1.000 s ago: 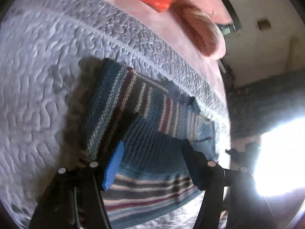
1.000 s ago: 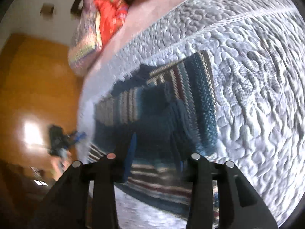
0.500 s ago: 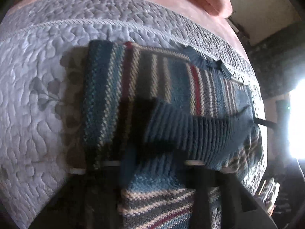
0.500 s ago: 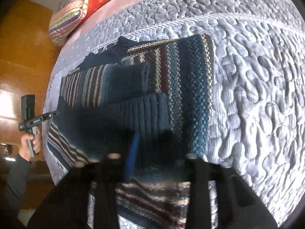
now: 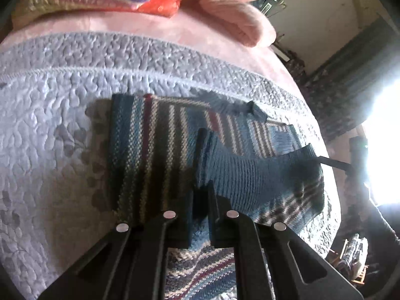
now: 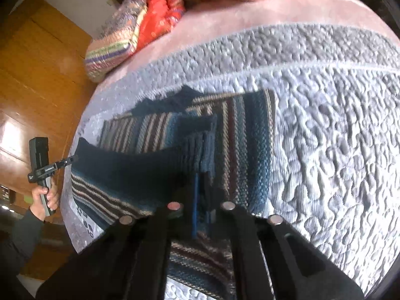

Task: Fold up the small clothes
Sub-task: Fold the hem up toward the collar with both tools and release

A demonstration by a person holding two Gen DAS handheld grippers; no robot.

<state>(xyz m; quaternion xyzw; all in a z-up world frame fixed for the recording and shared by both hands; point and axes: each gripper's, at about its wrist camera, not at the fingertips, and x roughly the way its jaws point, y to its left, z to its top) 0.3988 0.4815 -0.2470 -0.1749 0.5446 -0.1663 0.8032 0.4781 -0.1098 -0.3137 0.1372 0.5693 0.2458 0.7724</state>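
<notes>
Left wrist view: striped sweater on bed quilt, long axis left-right; both jaws narrow, pinching its near hem

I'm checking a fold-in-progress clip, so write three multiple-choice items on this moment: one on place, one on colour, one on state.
1. Where does the striped sweater lie?
A. on the grey quilted bedspread
B. on a wooden floor
C. on the pink pillow

2. What colour is the ribbed band folded across the sweater?
A. red
B. dark blue
C. yellow

3. How does the left claw stand?
A. wide open above the bed
B. closed on the sweater's near edge
C. gripping a pillow

Answers:
1 A, the quilt shows all round the sweater.
2 B, the band is plain dark blue in both views.
3 B, its fingers are drawn together with knit fabric between them; the right claw looks the same.
</notes>
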